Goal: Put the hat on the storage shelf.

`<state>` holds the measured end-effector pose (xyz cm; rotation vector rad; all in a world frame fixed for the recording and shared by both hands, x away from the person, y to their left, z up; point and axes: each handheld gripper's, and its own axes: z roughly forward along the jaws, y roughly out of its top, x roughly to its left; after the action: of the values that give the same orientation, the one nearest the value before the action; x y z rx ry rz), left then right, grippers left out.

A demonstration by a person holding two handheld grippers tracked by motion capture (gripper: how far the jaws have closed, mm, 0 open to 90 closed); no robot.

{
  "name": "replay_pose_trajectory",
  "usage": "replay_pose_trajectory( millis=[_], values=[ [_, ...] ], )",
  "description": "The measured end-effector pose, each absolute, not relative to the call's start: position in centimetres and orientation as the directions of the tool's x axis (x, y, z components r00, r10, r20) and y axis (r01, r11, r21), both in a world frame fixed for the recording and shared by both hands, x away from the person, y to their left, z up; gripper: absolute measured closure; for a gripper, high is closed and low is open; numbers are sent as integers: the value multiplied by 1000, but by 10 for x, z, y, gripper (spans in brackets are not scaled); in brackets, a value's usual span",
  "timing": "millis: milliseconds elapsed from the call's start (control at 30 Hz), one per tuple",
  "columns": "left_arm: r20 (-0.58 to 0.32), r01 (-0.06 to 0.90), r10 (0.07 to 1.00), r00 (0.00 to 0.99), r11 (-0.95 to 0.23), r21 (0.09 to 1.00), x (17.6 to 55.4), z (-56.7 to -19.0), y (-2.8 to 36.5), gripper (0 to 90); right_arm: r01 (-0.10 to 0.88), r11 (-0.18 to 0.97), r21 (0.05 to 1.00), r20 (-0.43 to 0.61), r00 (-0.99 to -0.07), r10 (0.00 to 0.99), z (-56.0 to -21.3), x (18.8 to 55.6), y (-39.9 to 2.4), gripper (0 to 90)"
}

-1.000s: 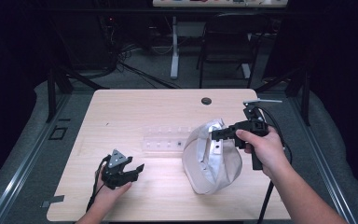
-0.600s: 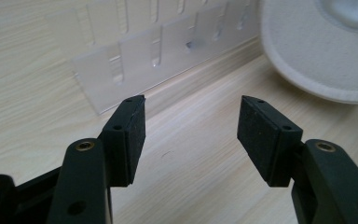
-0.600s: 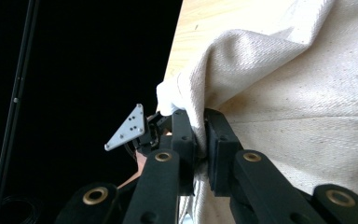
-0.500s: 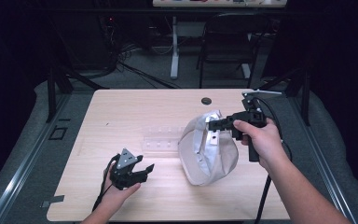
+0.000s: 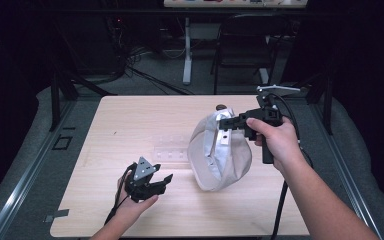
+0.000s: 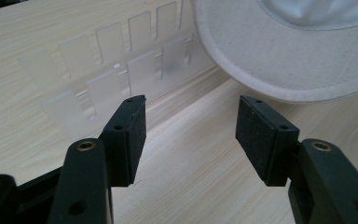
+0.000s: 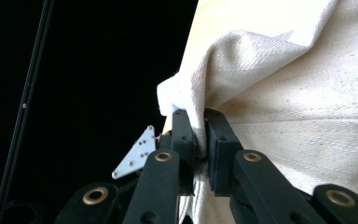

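room dark | grey floor (image 5: 25, 165) | chair (image 5: 247, 47) – cables (image 5: 130, 62) behind wooden table (image 5: 130, 120)

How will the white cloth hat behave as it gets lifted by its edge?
Probably floppy: the hat sags and folds where the right gripper pinches its edge. It looks light, lifting from that one pinch. The woven cloth bunches between the jaws, so slipping seems unlikely.

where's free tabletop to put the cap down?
Bare wood on the light wooden table: the far-left stretch behind the clear plastic slotted tray, and the near edge right of the left claw. Crowded mid-right, where the right claw holds the white fabric cap.
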<state>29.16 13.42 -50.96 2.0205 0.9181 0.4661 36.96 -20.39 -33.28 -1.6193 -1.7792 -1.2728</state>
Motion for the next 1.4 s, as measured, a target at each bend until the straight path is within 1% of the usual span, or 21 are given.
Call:
replay_pose_trajectory(
  millis=[133, 200, 533, 733, 833, 967, 1067, 1200, 1300, 1367, 1400],
  values=[
    [-17, 435, 742, 670, -375, 818, 290, -506, 125, 380, 931, -107, 349, 801, -237, 549, -330, 374, -202, 836],
    [-8, 424, 734, 679, -383, 821, 289, -503, 120, 374, 930, -111, 351, 803, -237, 546, -328, 376, -202, 836],
    [4, 385, 695, 719, -403, 830, 287, -492, 101, 380, 921, -144, 362, 802, -229, 551, -321, 390, -199, 836],
    [45, 350, 670, 741, -442, 826, 285, -490, 84, 365, 917, -159, 367, 802, -226, 553, -317, 395, -195, 836],
    [50, 342, 659, 751, -451, 824, 286, -488, 76, 364, 914, -163, 371, 800, -225, 556, -314, 397, -193, 836],
    [54, 339, 650, 758, -463, 819, 290, -486, 64, 365, 911, -169, 376, 800, -227, 555, -311, 401, -189, 836],
    [38, 348, 641, 766, -464, 815, 293, -486, 56, 372, 909, -177, 377, 805, -228, 547, -310, 404, -185, 836],
    [90, 332, 640, 763, -509, 794, 298, -489, 45, 372, 908, -181, 377, 809, -227, 543, -308, 407, -181, 836],
    [113, 338, 659, 744, -516, 787, 304, -491, 38, 377, 908, -178, 379, 807, -231, 543, -308, 409, -179, 836],
    [119, 346, 676, 727, -511, 787, 309, -490, 36, 393, 908, -176, 380, 808, -233, 541, -307, 410, -176, 836],
    [127, 346, 680, 722, -513, 785, 310, -490, 35, 418, 908, -177, 380, 808, -233, 541, -307, 410, -175, 836]
  ],
)
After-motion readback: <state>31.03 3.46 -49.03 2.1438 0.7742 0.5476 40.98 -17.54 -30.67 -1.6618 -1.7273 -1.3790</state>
